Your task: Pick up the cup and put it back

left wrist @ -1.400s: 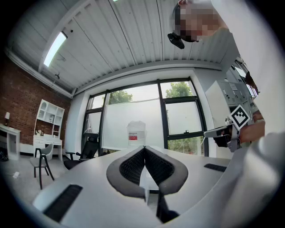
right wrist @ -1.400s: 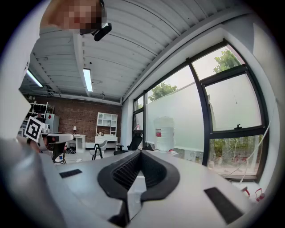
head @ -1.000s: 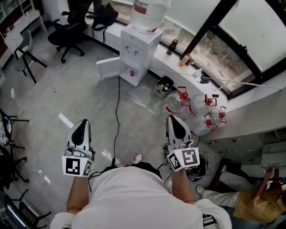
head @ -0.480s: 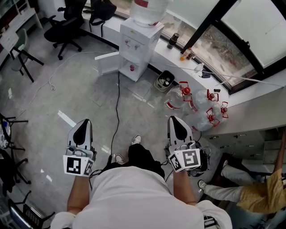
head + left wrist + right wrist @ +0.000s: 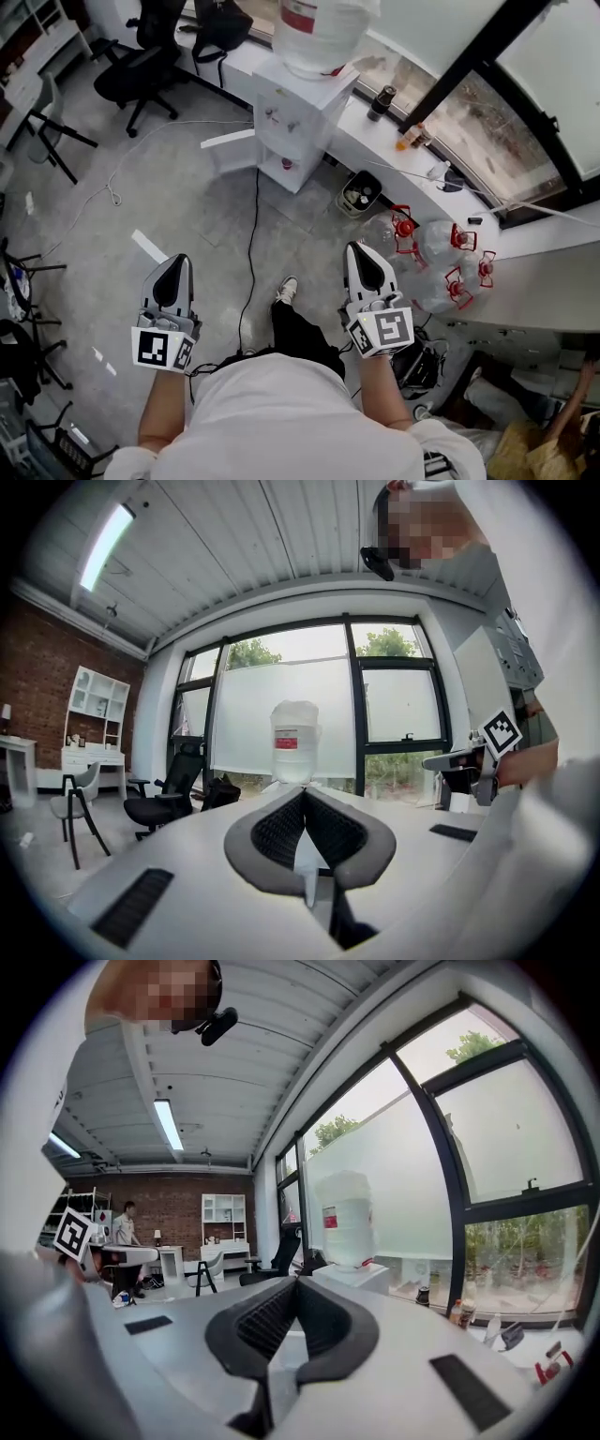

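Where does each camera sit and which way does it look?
Head view: on the person's head, looking down at the floor; shirt, left gripper, right gripper show.
Left gripper view: on the left gripper, looking along its shut jaws at the water bottle; right gripper shows.
Right gripper view: on the right gripper, looking along its shut jaws toward the window; left gripper shows.
All three share the water bottle.

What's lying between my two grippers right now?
The head view shows a black cable and the person's shoe on grey floor, between the left gripper and the right gripper.
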Demonstrator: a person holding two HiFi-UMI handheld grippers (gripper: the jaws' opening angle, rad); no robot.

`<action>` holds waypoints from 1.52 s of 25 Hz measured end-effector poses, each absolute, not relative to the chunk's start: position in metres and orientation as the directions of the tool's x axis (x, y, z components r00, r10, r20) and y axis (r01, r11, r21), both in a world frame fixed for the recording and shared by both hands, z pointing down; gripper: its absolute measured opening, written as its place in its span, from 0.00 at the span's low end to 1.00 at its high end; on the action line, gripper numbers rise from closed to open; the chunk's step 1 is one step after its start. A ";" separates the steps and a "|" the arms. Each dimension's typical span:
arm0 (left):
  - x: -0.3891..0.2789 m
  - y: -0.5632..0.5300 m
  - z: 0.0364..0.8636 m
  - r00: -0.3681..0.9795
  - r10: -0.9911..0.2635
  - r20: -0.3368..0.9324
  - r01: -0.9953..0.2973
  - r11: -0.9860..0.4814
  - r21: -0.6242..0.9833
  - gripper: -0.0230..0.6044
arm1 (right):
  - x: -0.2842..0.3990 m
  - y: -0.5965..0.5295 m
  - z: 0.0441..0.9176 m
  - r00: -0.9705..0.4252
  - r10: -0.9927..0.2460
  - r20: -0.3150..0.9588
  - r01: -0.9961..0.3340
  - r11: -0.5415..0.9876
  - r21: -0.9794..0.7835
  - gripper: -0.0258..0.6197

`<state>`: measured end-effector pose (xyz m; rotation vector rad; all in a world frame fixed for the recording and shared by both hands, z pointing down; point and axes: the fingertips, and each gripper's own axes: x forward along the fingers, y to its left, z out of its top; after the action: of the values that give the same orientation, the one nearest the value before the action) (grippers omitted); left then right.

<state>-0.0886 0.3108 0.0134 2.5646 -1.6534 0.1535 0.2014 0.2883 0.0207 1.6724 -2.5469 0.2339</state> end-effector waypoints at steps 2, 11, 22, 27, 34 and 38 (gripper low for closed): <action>-0.073 0.275 0.005 0.402 -0.907 0.128 -0.915 -0.404 0.011 0.07 | 0.213 0.248 0.017 -0.420 -0.895 0.150 -0.907 0.410 -0.092 0.07; -0.045 0.183 -0.025 0.341 -0.936 0.085 -0.938 -0.345 -0.039 0.07 | 0.238 0.140 0.010 -0.485 -0.867 0.116 -0.873 0.473 -0.117 0.07; -0.073 0.128 -0.031 0.304 -0.949 0.079 -0.949 -0.309 -0.058 0.07 | 0.214 0.085 0.026 -0.504 -0.853 0.140 -0.862 0.484 -0.153 0.07; -0.097 0.081 -0.007 0.364 -0.925 0.108 -0.929 -0.369 -0.023 0.07 | 0.188 0.050 0.042 -0.457 -0.869 0.189 -0.889 0.442 -0.119 0.07; -0.126 -0.009 0.046 0.509 -0.851 0.126 -0.858 -0.513 0.000 0.07 | 0.128 -0.018 0.086 -0.402 -0.875 0.270 -0.908 0.420 0.008 0.07; -0.128 -0.056 0.097 0.558 -0.824 0.096 -0.826 -0.563 -0.029 0.07 | 0.113 -0.059 0.133 -0.373 -0.894 0.249 -0.914 0.400 0.069 0.07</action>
<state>-0.1278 -0.0557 0.0968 2.7555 -1.4594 0.1543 0.1128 -0.0586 0.1331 1.5922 -2.4125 0.1170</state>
